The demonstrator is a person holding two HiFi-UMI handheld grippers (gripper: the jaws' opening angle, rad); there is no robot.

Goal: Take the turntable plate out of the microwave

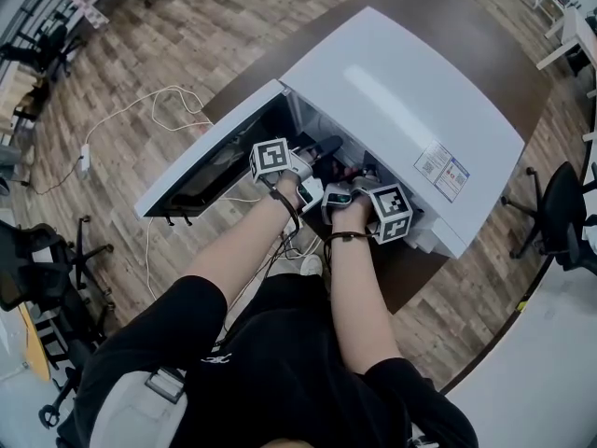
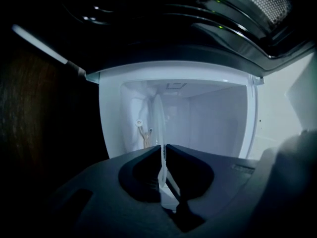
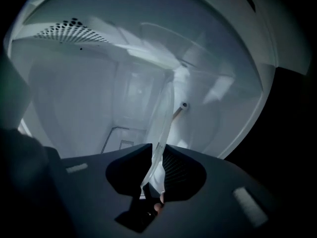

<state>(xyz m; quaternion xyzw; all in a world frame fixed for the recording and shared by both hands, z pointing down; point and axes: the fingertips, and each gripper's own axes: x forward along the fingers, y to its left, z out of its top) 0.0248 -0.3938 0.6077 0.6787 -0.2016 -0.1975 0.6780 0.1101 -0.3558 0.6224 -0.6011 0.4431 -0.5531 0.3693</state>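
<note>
A white cable (image 1: 140, 110) lay looped on the wood floor at the upper left of the head view. Right of it the microwave's door (image 1: 210, 157) stood swung open, with a person's two forearms reaching into the mouth just beside it. The left gripper (image 2: 162, 148) had its jaws closed tight on the rim of the plate (image 2: 158, 125). In the left gripper view the glass showed edge-on, a thin pale line running up from the jaws into the white cavity. The right gripper (image 3: 157, 148), close beside the left one, was likewise clamped on the plate's rim. In its own view the glass rose edge-on from between the jaws toward the cavity's back wall. So the plate was still inside the microwave (image 1: 401, 91), held at its near edge by both grippers. The white casing filled the centre and right of the head view, sitting on a brown table (image 1: 466, 26), with a sticker (image 1: 440, 168) on its near right corner.
</note>
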